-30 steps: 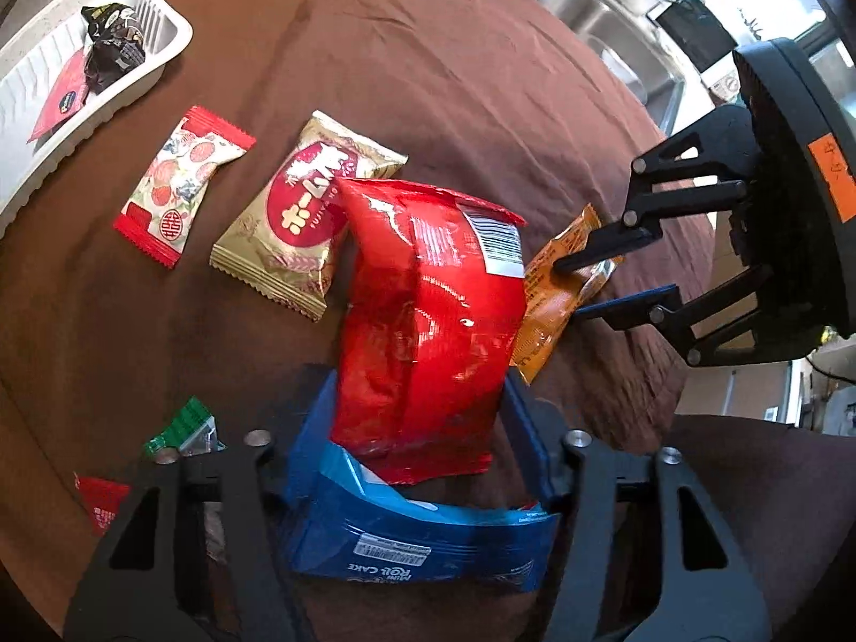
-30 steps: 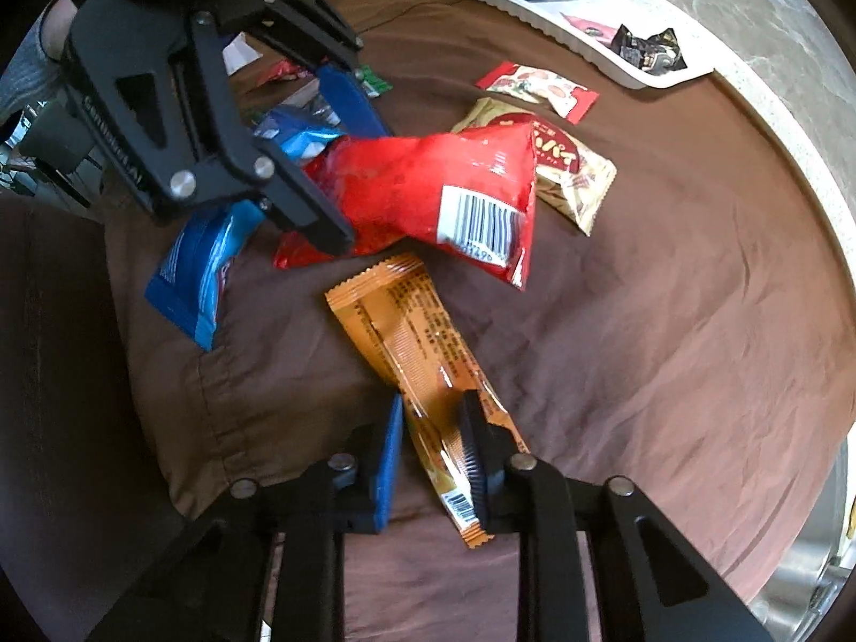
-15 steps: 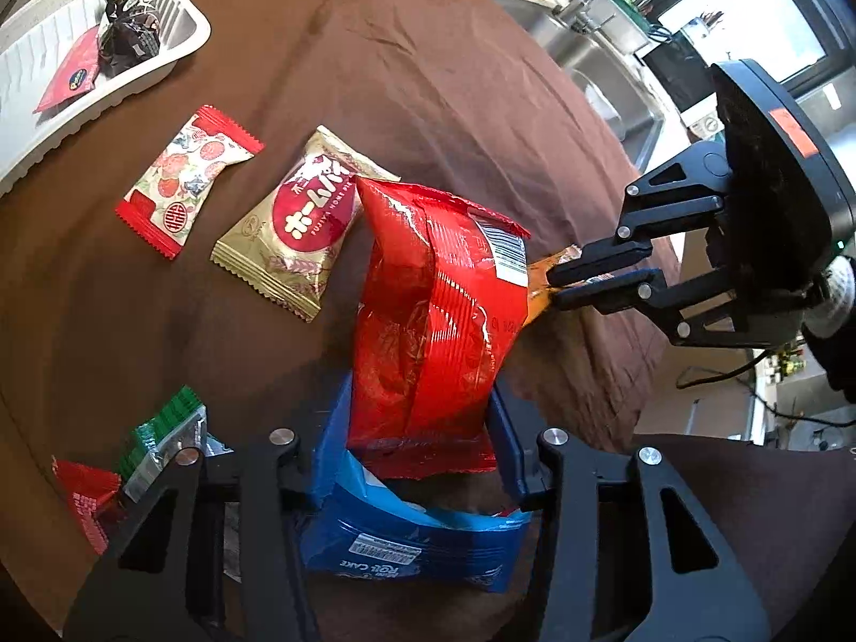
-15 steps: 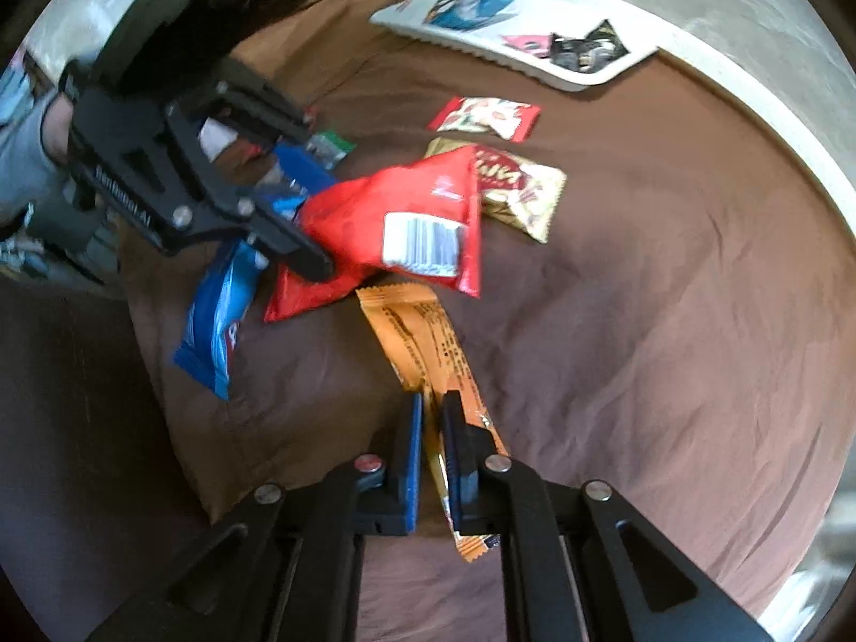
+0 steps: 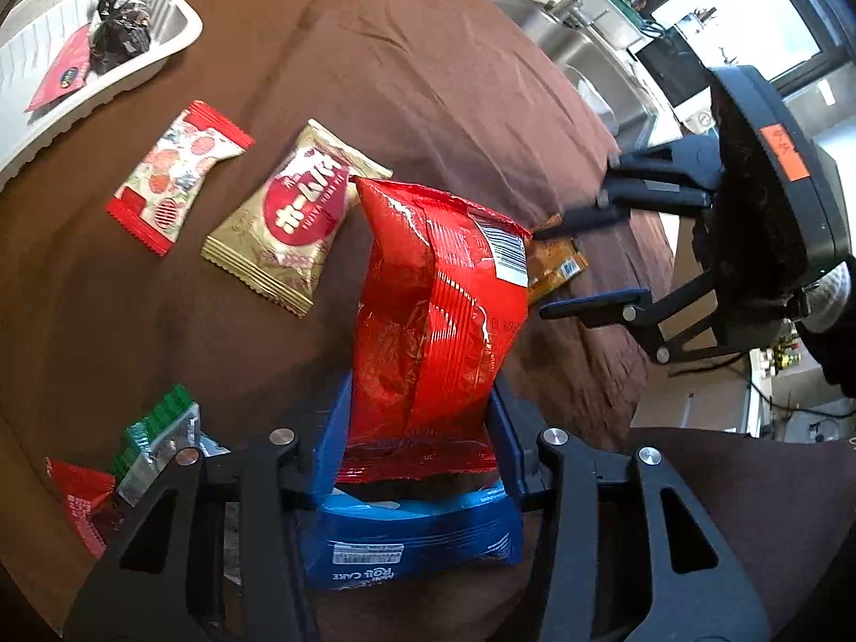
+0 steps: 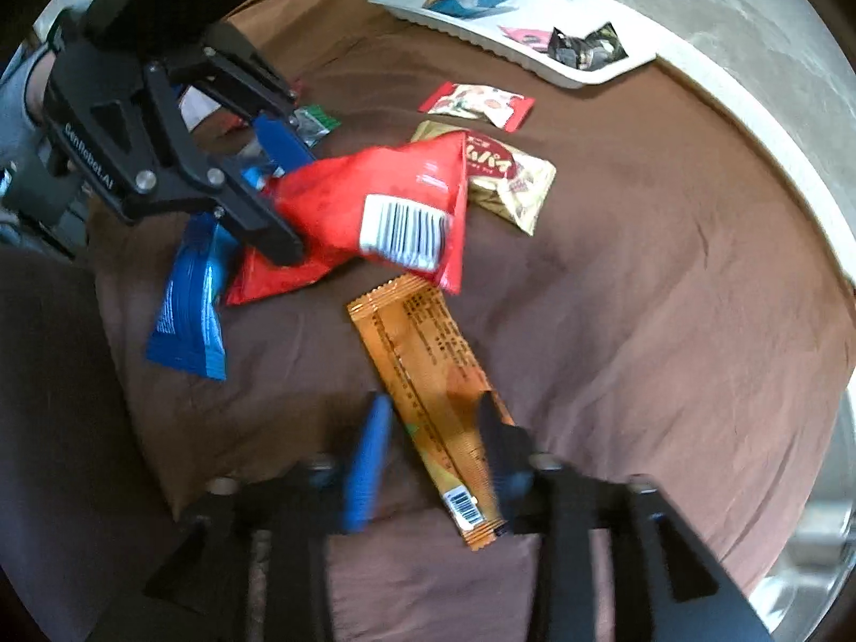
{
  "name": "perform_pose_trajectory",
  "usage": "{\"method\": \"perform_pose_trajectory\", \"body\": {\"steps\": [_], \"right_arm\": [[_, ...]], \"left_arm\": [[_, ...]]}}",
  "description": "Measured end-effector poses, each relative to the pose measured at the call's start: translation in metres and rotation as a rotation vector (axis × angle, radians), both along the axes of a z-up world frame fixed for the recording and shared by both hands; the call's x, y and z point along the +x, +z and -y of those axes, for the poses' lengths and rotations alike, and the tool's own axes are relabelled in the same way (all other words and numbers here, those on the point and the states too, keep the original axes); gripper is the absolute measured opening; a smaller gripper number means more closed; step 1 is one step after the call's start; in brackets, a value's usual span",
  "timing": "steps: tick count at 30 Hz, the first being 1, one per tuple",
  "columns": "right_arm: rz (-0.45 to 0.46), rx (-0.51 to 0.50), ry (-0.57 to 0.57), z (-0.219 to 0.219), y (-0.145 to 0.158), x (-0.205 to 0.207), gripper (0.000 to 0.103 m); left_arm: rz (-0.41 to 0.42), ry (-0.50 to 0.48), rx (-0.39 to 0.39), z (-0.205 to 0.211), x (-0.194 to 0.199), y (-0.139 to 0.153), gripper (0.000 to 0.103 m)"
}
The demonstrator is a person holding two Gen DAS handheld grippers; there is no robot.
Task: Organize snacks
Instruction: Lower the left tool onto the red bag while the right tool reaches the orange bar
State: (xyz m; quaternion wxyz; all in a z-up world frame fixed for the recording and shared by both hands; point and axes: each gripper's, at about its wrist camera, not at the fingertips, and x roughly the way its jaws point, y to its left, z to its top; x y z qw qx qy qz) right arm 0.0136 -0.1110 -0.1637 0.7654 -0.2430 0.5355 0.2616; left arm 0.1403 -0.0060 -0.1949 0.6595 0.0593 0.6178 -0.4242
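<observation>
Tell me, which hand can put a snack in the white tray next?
Left, probably. Its hand-held gripper already clamps the red bag. The right hand-held gripper has just been opening, and the orange bar lies loose between its jaws. The white tray waits.

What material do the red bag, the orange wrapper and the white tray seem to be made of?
Red bag: thin glossy plastic film, perhaps foil-lined; it shows sharp creases and bright glints.
Orange wrapper: flat plastic film with a duller sheen and crimped, serrated ends.
White tray: looks like rigid moulded plastic, matte, with ribbed walls; the exact material is not certain.
</observation>
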Motion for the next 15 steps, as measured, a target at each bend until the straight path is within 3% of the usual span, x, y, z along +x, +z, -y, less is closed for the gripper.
{"method": "perform_pose_trajectory", "body": {"steps": [6, 15], "right_arm": [[0.033, -0.013, 0.007, 0.004, 0.008, 0.01, 0.057], [-0.075, -0.05, 0.055, -0.001, -0.017, 0.031, 0.066]], "left_arm": [[0.007, -0.007, 0.009, 0.002, 0.001, -0.002, 0.044], [-0.003, 0.012, 0.012, 0.002, 0.004, -0.004, 0.044]]}}
